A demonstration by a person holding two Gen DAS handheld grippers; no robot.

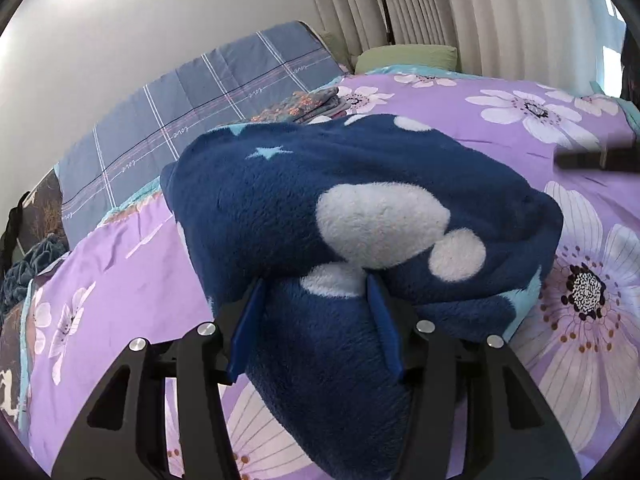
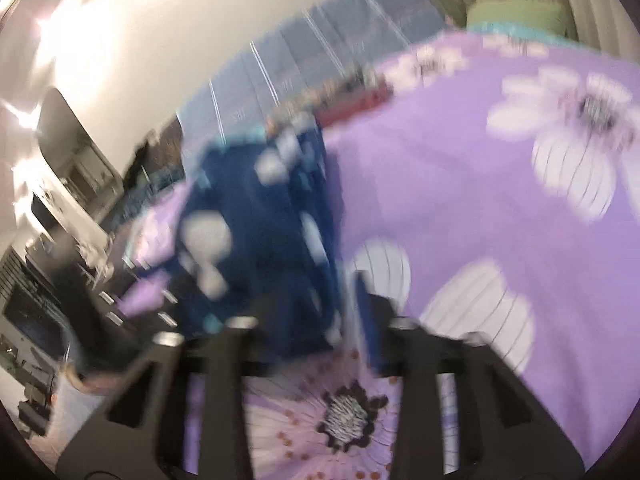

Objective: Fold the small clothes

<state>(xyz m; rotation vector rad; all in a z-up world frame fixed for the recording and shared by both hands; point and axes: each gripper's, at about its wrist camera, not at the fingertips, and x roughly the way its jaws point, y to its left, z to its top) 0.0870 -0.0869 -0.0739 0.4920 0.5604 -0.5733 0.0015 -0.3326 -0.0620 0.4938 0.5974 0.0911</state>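
Purple flowered bedding [image 1: 500, 148] fills both views. On it, in the middle of the left wrist view, sits a fuzzy dark blue garment [image 1: 360, 208] with white blobs and pale stars, bunched up. The left gripper [image 1: 316, 284] at the bottom middle is clenched on a thick fold of it, blue fingers [image 1: 248, 328] pressed into the fuzz. In the blurry right wrist view the same garment [image 2: 260, 232] hangs left of the middle; the right gripper [image 2: 320, 300] is at its lower edge, but I cannot tell if it pinches the cloth. Behind, upper left, lies a blue checked quilt [image 1: 200, 92], with a green pillow [image 1: 404, 58] and curtains [image 1: 440, 0] beyond.
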